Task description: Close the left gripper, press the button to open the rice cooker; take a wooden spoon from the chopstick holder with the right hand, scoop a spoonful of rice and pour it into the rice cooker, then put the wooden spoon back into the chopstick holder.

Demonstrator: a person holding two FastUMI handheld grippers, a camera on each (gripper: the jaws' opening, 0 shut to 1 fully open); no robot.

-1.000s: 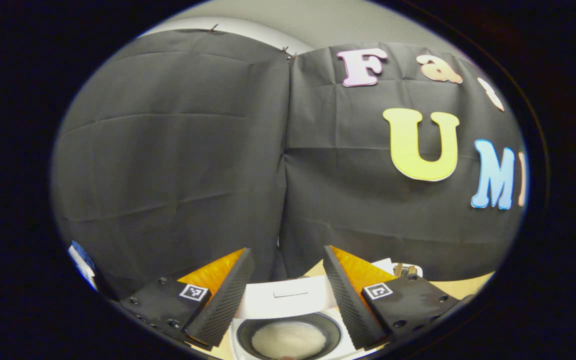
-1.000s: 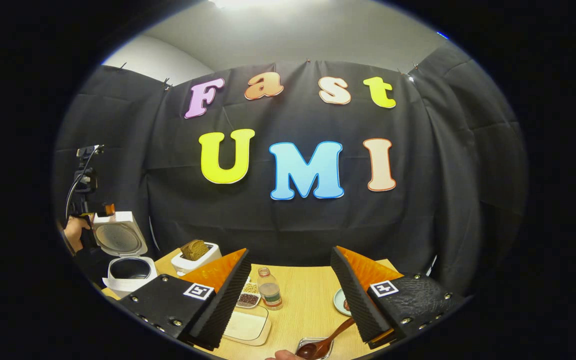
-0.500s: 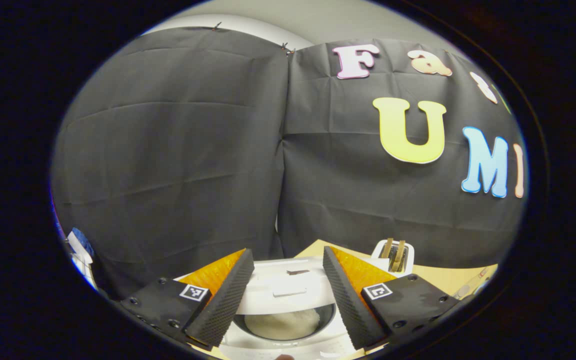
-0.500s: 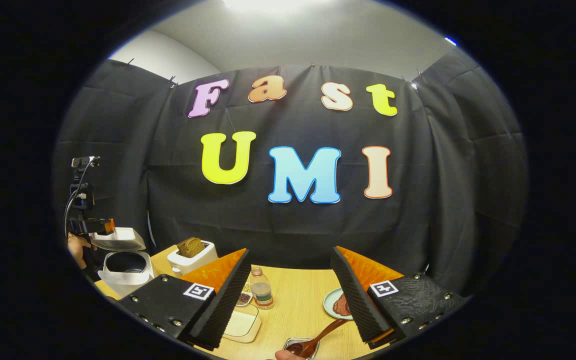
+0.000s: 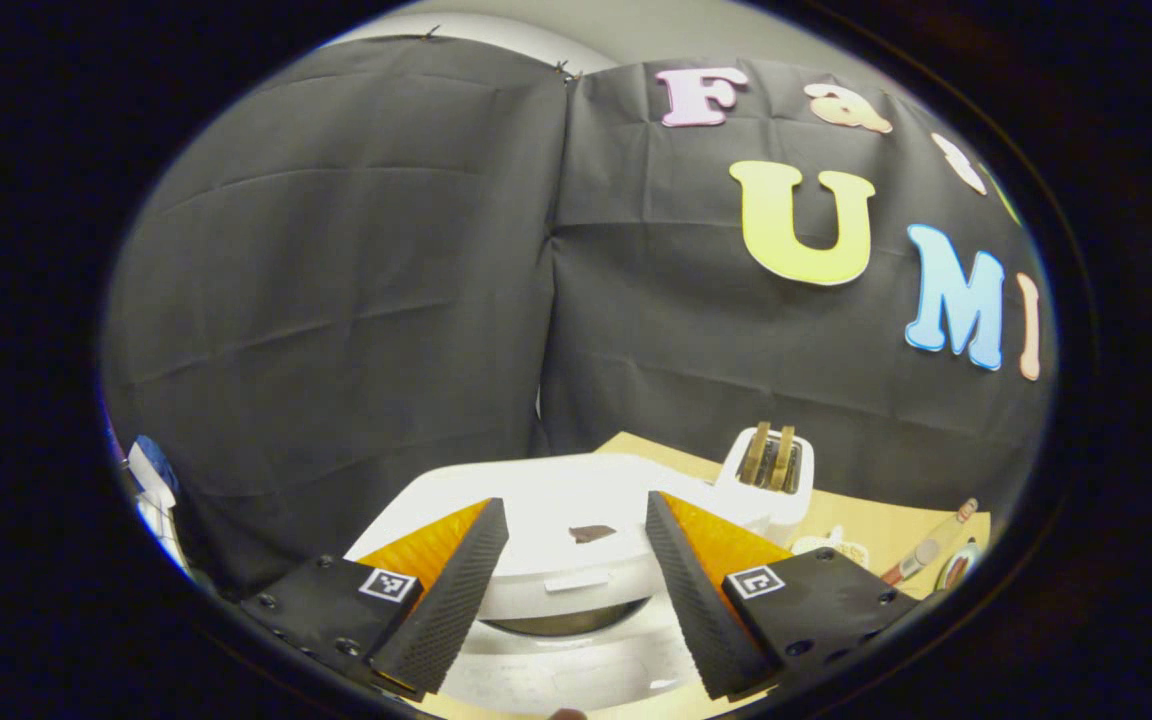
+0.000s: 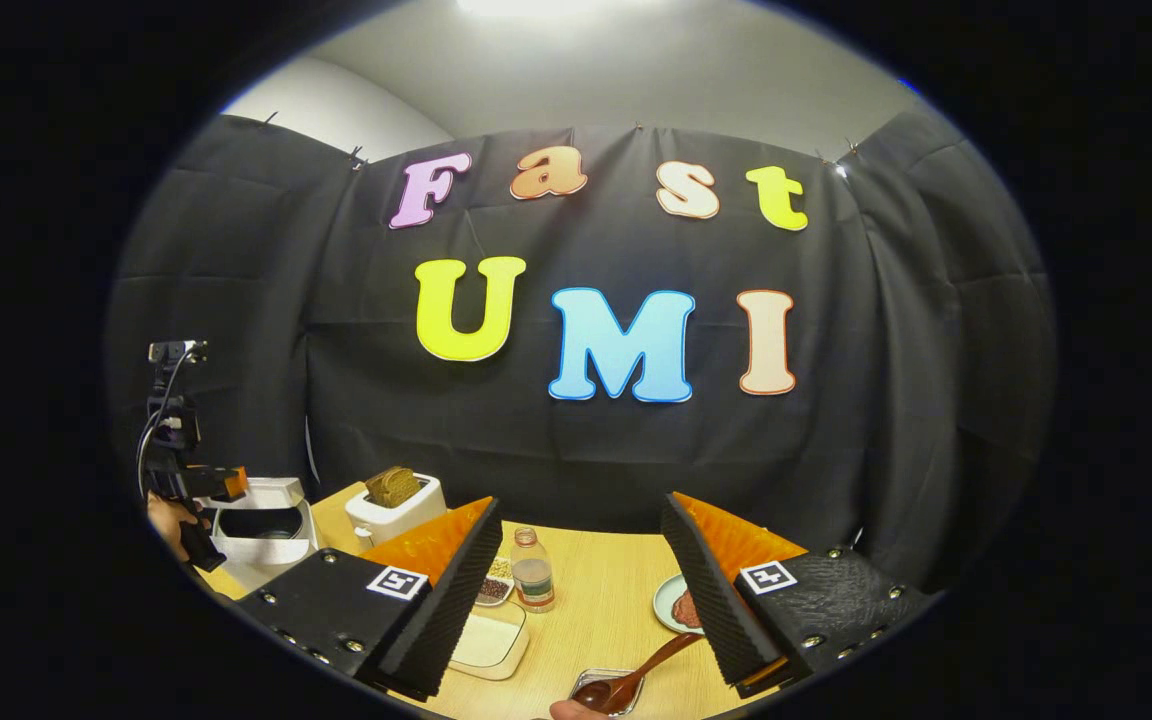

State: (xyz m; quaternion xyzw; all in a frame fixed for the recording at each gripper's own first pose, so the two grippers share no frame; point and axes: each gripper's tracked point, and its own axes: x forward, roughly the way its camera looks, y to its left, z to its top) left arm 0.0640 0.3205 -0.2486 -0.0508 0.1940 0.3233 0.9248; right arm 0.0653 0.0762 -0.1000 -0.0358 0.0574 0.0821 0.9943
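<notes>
Left gripper view: left gripper (image 5: 576,600) bottom centre, fingers spread apart, nothing held. Rice cooker (image 5: 576,560) just beyond, lid nearly down, dark gap showing. Toaster (image 5: 774,470) behind, right of centre.

Right gripper view: right gripper (image 6: 581,605) fingers apart, empty. Wooden spoon (image 6: 626,680) low centre on worktop (image 6: 606,600). Rice cooker (image 6: 261,520) far left.

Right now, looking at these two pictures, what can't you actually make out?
- Inside of the rice cooker: left gripper view, its lowered lid covers it.
- Wooden spoon: right gripper view, its bowl meets the bottom edge; whatever it lies in is cut off.
- Small dishes: right claw's finger hides part; contents too small.
- Plate: half hidden behind the other finger.
</notes>
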